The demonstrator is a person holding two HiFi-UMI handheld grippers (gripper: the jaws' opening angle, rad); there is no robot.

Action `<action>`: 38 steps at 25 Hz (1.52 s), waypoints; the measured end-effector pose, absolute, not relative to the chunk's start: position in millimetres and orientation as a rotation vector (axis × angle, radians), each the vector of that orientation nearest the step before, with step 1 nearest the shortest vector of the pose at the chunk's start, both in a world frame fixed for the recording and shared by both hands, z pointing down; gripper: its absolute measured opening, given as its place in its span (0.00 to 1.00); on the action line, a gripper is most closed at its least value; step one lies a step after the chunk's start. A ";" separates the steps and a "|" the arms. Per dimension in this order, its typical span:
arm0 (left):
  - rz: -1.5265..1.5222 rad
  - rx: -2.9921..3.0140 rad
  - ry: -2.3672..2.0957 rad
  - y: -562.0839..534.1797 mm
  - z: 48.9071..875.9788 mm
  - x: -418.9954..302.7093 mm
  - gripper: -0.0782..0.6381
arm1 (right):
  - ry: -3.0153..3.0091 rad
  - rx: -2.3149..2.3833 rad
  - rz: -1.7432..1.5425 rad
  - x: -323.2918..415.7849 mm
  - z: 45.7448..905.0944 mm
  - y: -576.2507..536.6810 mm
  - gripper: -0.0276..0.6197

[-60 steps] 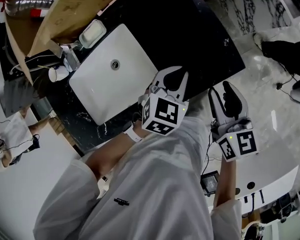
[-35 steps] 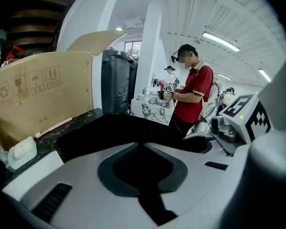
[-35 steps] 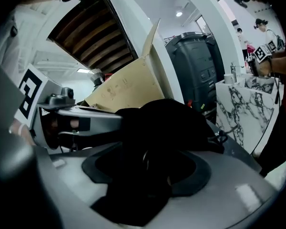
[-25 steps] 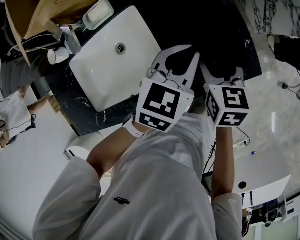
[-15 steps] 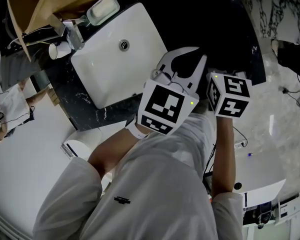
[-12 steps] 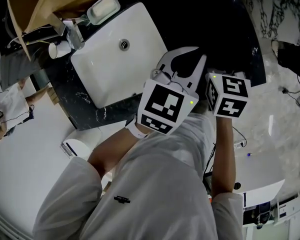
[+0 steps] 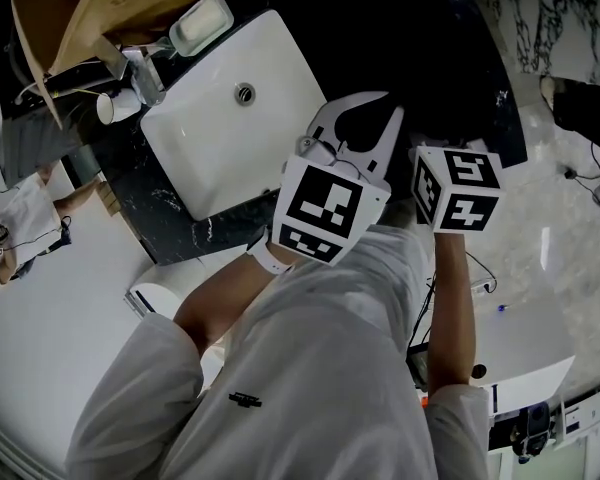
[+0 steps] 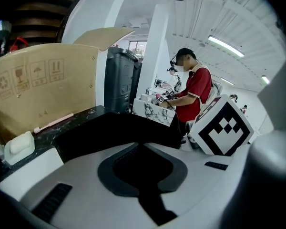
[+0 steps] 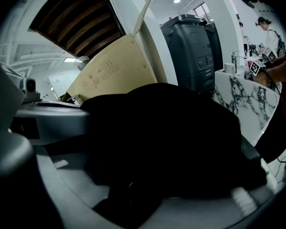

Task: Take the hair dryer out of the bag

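A black bag (image 7: 410, 43) lies on the dark counter to the right of the sink. It fills the middle of the right gripper view as a dark mound (image 9: 181, 128). My left gripper (image 7: 365, 103) is shut, its tips against the bag's near edge (image 8: 109, 132); I cannot tell whether fabric is pinched. My right gripper (image 7: 438, 153) reaches into the bag beside it, its tips hidden under its marker cube. Its jaws are closing, with black bag fabric between them (image 9: 148, 142). No hair dryer shows in any view.
A white sink (image 7: 195, 153) takes up the counter's left part, with a soap dish (image 7: 198, 26), a faucet (image 7: 145, 83) and a cup (image 7: 108, 110) behind it. A cardboard box (image 8: 43, 85) and a black bin (image 8: 119, 80) stand beyond. A person in red (image 8: 195, 92) stands far off.
Since the earliest frame both grippers have moved forward from near my body to the bag, the right one off the floor side. Over the last second they have barely shifted.
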State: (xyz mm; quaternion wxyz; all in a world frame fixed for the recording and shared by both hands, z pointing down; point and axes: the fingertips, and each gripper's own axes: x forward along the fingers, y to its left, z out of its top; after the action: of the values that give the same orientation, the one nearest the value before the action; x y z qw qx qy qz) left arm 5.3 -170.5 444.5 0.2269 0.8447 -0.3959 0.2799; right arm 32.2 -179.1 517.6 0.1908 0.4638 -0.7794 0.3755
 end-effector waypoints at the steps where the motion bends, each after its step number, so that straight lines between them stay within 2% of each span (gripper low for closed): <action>1: 0.773 2.331 -1.089 -170.3 443.9 6.3 0.14 | -2.191 1.311 1.056 34.0 516.4 -178.8 0.40; 38: 0.866 2.395 -1.126 -156.5 438.6 7.7 0.14 | -2.185 1.309 1.115 82.4 482.6 -83.5 0.39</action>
State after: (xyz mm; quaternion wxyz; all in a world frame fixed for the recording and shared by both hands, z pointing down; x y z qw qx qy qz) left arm 7.7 -156.5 438.6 0.1775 0.8465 -0.3980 0.3059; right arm 82.4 -83.5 482.6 0.1795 0.4632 -0.7730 0.3946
